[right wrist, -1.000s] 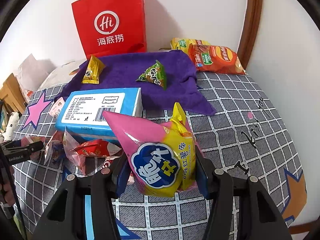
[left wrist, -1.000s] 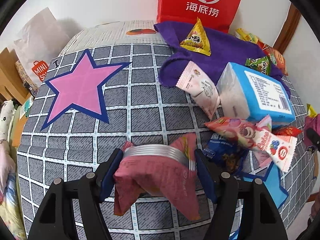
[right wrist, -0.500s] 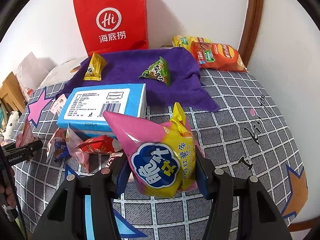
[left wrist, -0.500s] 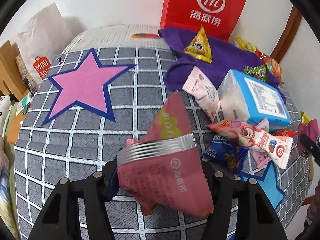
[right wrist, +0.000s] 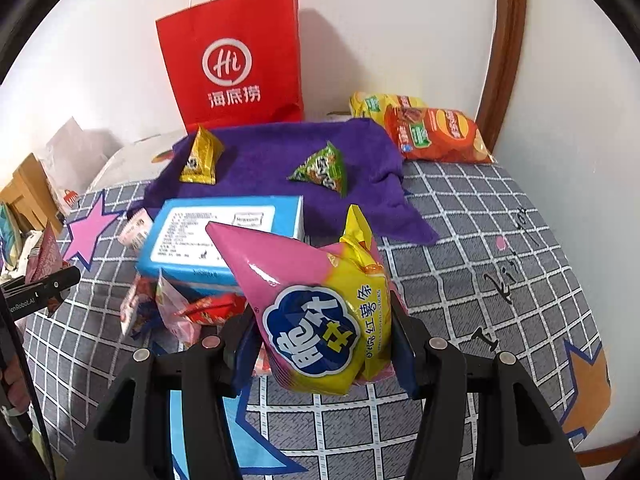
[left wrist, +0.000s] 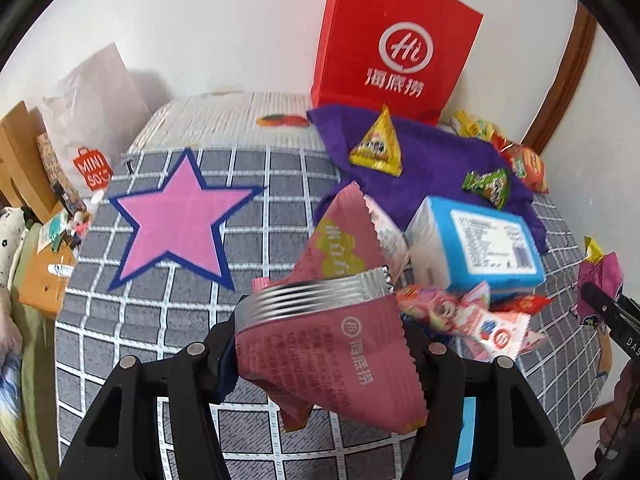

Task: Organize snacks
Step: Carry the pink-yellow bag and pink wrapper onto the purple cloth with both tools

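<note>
The left tongs (left wrist: 320, 344) are clamped on a dusty-pink foil snack packet with a silver crimped seal (left wrist: 336, 344), which is held above a bed covered by a grey checked quilt with a pink star outlined in blue (left wrist: 176, 224). The packet is pinched from both sides and hangs tilted, one corner folded upward.

The right tongs (right wrist: 324, 344) are clamped on a pink and yellow puffed snack bag with a blue logo (right wrist: 320, 312), which is held upright between the two pads above the same quilt.

On the bed, a light-blue rectangular box with a white label (right wrist: 224, 236) is seen just behind the held bag, and a heap of small pink and red wrapped sweets (right wrist: 184, 308) lies against its near side. Behind the box a purple towel (right wrist: 280, 156) is spread, and on it stand a yellow pyramid-shaped packet (right wrist: 202, 158) and a green pyramid-shaped packet (right wrist: 322, 168), well apart from each other. An orange bag of crisps (right wrist: 436, 136) lies beside the far right corner of the towel, partly over a yellow bag (right wrist: 372, 102). A red paper carrier bag with a white round logo (right wrist: 232, 64) stands upright against the white wall behind the towel. A white plastic shopping bag (left wrist: 88, 120) is seen at the far left edge of the bed.
</note>
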Tool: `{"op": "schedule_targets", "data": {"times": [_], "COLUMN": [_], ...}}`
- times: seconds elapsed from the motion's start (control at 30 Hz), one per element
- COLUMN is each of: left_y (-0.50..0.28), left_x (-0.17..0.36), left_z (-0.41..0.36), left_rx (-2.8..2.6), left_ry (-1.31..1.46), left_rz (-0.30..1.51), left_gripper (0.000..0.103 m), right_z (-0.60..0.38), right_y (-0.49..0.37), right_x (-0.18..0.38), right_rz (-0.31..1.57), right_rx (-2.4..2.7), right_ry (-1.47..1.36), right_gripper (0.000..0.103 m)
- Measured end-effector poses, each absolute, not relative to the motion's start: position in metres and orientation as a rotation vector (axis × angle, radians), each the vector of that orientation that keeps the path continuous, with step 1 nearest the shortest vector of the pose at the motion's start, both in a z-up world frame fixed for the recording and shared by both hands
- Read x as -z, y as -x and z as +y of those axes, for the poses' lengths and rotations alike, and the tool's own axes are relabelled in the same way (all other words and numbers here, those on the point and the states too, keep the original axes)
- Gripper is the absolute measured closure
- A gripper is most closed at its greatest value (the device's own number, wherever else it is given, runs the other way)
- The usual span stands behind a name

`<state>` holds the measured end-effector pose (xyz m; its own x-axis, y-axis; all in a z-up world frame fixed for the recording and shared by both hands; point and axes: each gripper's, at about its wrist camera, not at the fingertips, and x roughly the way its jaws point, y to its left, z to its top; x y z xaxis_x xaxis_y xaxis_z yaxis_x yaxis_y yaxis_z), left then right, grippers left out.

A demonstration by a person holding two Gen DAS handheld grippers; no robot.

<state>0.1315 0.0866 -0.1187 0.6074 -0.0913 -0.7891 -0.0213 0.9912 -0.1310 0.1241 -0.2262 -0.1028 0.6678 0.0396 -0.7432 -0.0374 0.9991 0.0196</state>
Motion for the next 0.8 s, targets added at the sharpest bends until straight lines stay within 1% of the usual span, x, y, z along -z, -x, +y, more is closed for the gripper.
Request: {"op": "schedule_targets", "data": {"times": [0.37, 0.8], "left_y": [-0.146, -0.178], "left_x": [0.081, 0.059], "left_z": [0.073, 0.054], "left_rx": [0.069, 0.098], "left_ry": [0.117, 0.111], "left_rz": [0.857, 0.83], "left_gripper": [0.044, 0.044], "right_z": [-0.23, -0.239], "right_y": [-0.13, -0.156], "right_x": [0.073, 0.052], "right_rz": [0.791, 0.771], "right_rx": [-0.051, -0.051], "right_ry": [-0.011, -0.016], "right_gripper": [0.048, 0.048]}}
